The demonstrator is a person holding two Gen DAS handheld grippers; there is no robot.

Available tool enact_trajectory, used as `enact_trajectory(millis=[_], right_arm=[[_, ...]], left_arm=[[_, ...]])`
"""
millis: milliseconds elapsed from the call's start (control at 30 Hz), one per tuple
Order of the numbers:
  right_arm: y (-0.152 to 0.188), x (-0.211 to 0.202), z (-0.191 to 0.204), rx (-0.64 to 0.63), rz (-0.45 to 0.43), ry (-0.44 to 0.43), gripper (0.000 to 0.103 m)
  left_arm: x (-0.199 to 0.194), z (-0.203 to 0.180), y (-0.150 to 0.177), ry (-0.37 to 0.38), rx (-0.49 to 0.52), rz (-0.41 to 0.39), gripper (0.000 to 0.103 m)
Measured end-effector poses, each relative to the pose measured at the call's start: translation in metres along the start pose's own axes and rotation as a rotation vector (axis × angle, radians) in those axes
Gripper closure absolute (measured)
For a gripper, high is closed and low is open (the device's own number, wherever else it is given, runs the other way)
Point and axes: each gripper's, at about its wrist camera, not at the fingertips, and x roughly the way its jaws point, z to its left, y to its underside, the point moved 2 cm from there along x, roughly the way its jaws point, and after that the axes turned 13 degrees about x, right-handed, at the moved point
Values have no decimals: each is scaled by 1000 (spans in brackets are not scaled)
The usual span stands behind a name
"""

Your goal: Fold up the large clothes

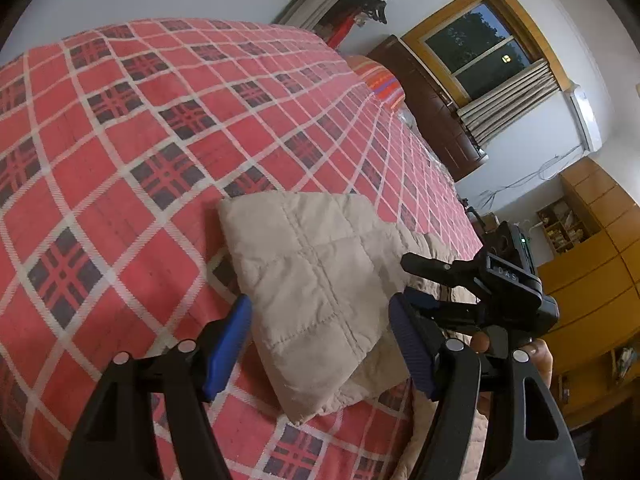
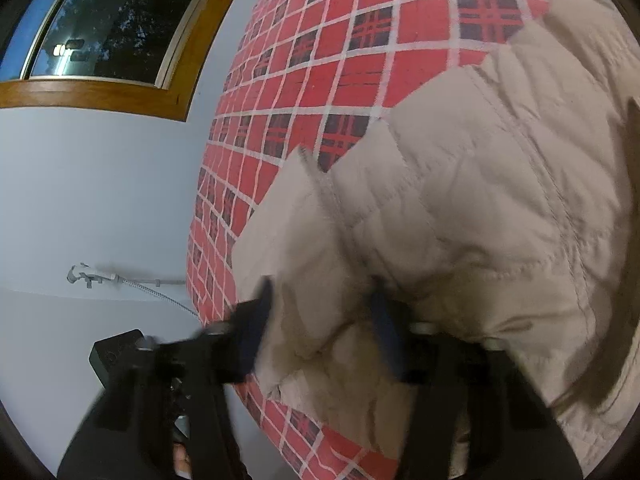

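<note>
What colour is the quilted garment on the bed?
Beige, the quilted garment is stitched in squares; clearest in the left wrist view.

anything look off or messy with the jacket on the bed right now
Nothing damaged or spilled. The beige quilted jacket lies partly folded on the plaid bedspread, but its near edge hangs off the bed edge, bunched around the right gripper. The left gripper hovers open.
</note>
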Motion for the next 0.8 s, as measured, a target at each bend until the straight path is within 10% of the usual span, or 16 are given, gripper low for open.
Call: enact_trajectory(millis=[300, 533, 800], right_arm=[[4, -46, 39, -76, -132, -15, 92], [18, -194, 48, -127, -411, -41, 92], [69, -369, -53, -20, -749, 6, 92]], left_arm=[[-11, 1, 3, 16, -6, -13, 31], [4, -39, -7, 99, 49, 9, 30], [59, -129, -11, 216, 194, 102, 29]])
